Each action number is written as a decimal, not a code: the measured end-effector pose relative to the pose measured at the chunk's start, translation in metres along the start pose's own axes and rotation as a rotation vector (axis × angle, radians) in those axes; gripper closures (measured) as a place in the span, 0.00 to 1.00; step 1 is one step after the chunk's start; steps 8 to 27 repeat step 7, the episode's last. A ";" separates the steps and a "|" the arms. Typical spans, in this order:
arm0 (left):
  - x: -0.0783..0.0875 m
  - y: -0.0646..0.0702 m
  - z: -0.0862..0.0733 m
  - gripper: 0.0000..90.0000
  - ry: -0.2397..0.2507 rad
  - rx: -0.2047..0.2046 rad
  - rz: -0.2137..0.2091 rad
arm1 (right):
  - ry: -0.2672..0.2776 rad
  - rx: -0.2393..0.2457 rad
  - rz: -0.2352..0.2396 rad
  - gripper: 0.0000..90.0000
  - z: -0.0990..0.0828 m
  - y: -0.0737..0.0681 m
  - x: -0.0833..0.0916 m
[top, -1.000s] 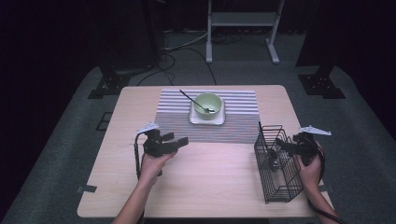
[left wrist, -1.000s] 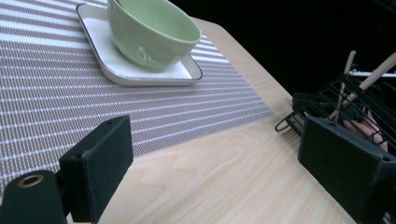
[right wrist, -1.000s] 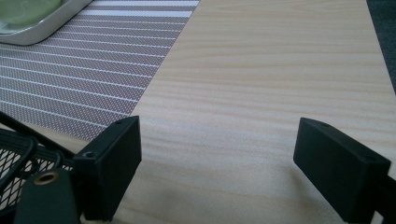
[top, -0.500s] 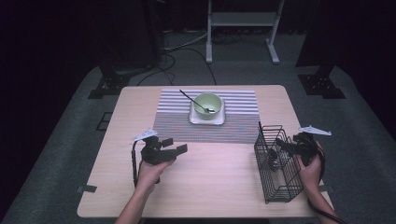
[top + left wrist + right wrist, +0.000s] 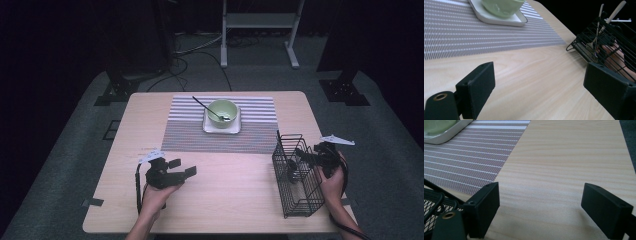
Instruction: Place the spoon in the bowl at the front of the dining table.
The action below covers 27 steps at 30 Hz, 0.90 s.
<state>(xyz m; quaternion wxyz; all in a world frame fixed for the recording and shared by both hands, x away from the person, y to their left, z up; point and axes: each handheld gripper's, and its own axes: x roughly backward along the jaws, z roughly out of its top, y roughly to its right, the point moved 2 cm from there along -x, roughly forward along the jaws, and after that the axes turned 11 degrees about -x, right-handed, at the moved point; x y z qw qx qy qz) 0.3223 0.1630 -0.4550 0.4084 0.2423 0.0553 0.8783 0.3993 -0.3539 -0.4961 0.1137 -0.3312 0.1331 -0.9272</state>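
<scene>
Pale utensils (image 5: 599,27) standing in the black wire basket (image 5: 295,175) are seen from the left gripper view. The left gripper (image 5: 182,168) is held with jaws wide apart over bare wood near the table (image 5: 240,195) front edge. The right gripper (image 5: 300,156) is held just beside the basket, jaws apart too. The green bowl (image 5: 222,111) is set on a white plate (image 5: 220,127), well apart from both.

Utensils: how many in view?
2. A spoon rests in the bowl on the striped mat, handle toward the far left. A second utensil stands in the wire basket at the table's right; more may be hidden behind its wires.
</scene>
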 end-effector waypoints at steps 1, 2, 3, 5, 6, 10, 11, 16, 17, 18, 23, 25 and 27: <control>0.001 0.001 -0.001 0.10 -0.002 -0.002 -0.001 | 0.000 0.000 -0.001 0.16 0.000 0.000 0.000; 0.002 0.002 -0.003 0.10 -0.002 -0.004 0.003 | 0.001 0.001 0.000 0.16 0.000 0.000 0.000; 0.004 0.003 -0.005 0.10 0.000 -0.005 0.004 | 0.000 0.000 0.000 0.16 0.000 0.000 0.000; 0.006 0.004 -0.007 0.10 -0.003 -0.006 0.007 | 0.000 -0.001 0.000 0.16 0.000 0.000 0.000; 0.007 0.004 -0.009 0.10 0.002 0.004 0.004 | 0.000 -0.002 0.000 0.16 0.000 0.000 0.000; 0.008 0.004 -0.011 0.10 0.008 0.018 -0.001 | 0.001 -0.005 0.001 0.16 0.000 0.000 0.000; 0.008 0.004 -0.011 0.10 0.008 0.018 -0.001 | 0.001 -0.005 0.001 0.16 0.000 0.000 0.000; 0.008 0.004 -0.011 0.10 0.008 0.018 -0.001 | 0.001 -0.005 0.001 0.16 0.000 0.000 0.000; 0.008 0.004 -0.011 0.10 0.008 0.018 -0.001 | 0.001 -0.005 0.001 0.16 0.000 0.000 0.000; 0.008 0.004 -0.011 0.10 0.008 0.018 -0.001 | 0.001 -0.005 0.001 0.16 0.000 0.000 0.000; 0.008 0.004 -0.011 0.10 0.008 0.018 -0.001 | 0.001 -0.005 0.001 0.16 0.000 0.000 0.000; 0.008 0.004 -0.011 0.10 0.008 0.018 -0.001 | 0.001 -0.005 0.001 0.16 0.000 0.000 0.000; 0.008 0.004 -0.011 0.10 0.008 0.018 -0.001 | 0.001 -0.005 0.001 0.16 0.000 0.000 0.000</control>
